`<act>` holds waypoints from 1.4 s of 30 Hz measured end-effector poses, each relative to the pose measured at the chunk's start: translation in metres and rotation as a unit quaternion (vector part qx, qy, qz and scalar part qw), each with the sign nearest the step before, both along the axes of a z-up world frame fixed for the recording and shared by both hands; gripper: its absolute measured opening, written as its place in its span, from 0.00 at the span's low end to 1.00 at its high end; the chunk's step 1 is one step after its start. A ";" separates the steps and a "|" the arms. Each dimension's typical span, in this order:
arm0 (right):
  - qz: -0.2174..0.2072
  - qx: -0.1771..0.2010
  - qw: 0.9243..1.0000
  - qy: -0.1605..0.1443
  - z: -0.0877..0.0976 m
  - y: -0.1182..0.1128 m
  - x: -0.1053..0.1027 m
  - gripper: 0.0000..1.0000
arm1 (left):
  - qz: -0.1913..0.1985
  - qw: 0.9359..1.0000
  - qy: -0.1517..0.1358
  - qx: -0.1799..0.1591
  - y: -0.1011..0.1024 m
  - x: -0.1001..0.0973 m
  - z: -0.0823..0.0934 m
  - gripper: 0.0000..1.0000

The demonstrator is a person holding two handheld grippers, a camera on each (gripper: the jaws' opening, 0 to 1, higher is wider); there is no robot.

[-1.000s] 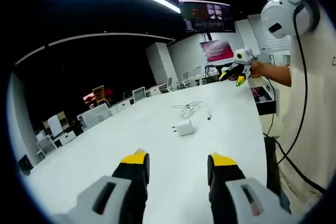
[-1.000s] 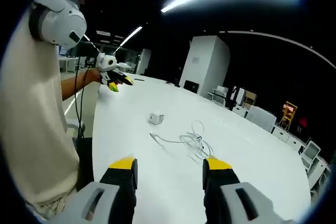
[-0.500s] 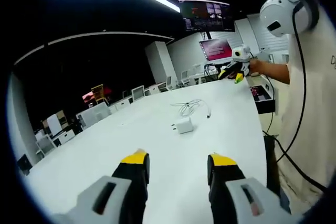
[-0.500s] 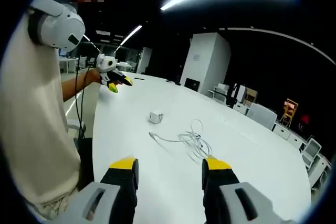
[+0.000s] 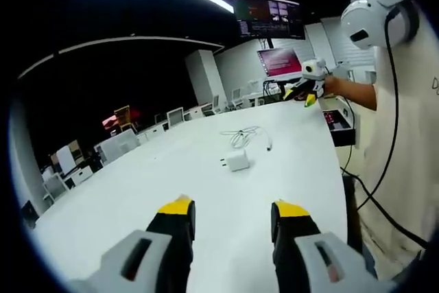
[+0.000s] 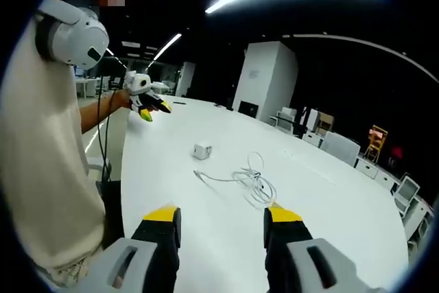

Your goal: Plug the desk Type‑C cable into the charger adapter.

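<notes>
I see one small white cube charger adapter and one loose white coiled cable lying close together on the white table; my left gripper and right gripper hover spread, empty.

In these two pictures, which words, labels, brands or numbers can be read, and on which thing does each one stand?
No text can be read.
Dark hanging screen: content too small and blurred.
Pink-red lit monitor: blurred.
Small white charger adapter: no legible marking.
Coiled white Type-C cable: no marking.
Person's beige shirt: a dark mark at the edge, unreadable.
</notes>
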State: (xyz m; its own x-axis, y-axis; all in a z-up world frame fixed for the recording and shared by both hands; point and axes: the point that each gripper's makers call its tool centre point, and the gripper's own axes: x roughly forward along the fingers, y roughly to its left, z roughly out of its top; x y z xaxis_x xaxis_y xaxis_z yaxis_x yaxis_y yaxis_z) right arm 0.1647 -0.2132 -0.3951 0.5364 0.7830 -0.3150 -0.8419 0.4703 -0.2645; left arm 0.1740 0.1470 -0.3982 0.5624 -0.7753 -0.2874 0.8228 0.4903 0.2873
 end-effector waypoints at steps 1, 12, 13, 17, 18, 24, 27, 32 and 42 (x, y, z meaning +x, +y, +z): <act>0.000 -0.001 1.000 -0.001 0.000 0.000 -0.001 0.50 | -0.002 1.000 0.001 0.004 0.000 0.000 0.000 0.45; -0.006 -0.002 1.000 0.004 -0.003 0.000 -0.002 0.49 | 0.005 1.000 0.013 0.012 0.000 0.007 0.006 0.43; -0.005 -0.003 1.000 0.003 -0.003 0.000 -0.003 0.49 | 0.006 1.000 0.012 0.011 0.000 0.007 0.006 0.43; -0.006 0.000 1.000 0.002 -0.001 0.000 -0.003 0.49 | 0.013 1.000 0.012 0.011 0.003 0.008 0.007 0.43; -0.007 0.000 1.000 0.002 0.000 -0.001 -0.002 0.49 | 0.016 1.000 0.015 0.012 0.004 0.008 0.006 0.43; -0.011 0.001 1.000 0.005 0.000 -0.002 -0.003 0.48 | 0.032 0.999 0.038 0.013 0.004 0.010 0.004 0.43; -0.013 0.000 1.000 0.005 0.000 -0.002 -0.002 0.48 | 0.040 0.998 0.046 0.018 0.001 0.013 0.002 0.42; -0.008 0.002 1.000 0.003 0.003 -0.001 -0.001 0.48 | 0.011 0.997 0.038 0.066 -0.007 0.013 0.001 0.42; -0.007 -0.002 1.000 0.002 0.002 -0.001 -0.002 0.48 | -0.036 0.990 0.039 0.127 -0.020 0.022 0.000 0.42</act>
State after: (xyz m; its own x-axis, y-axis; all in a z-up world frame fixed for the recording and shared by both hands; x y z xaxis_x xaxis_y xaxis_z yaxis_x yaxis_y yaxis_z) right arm 0.1625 -0.2144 -0.3932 0.5453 0.7747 -0.3201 -0.8368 0.4808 -0.2620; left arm 0.1963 0.1270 -0.3978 0.4769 -0.7093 -0.5191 0.8774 0.3495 0.3286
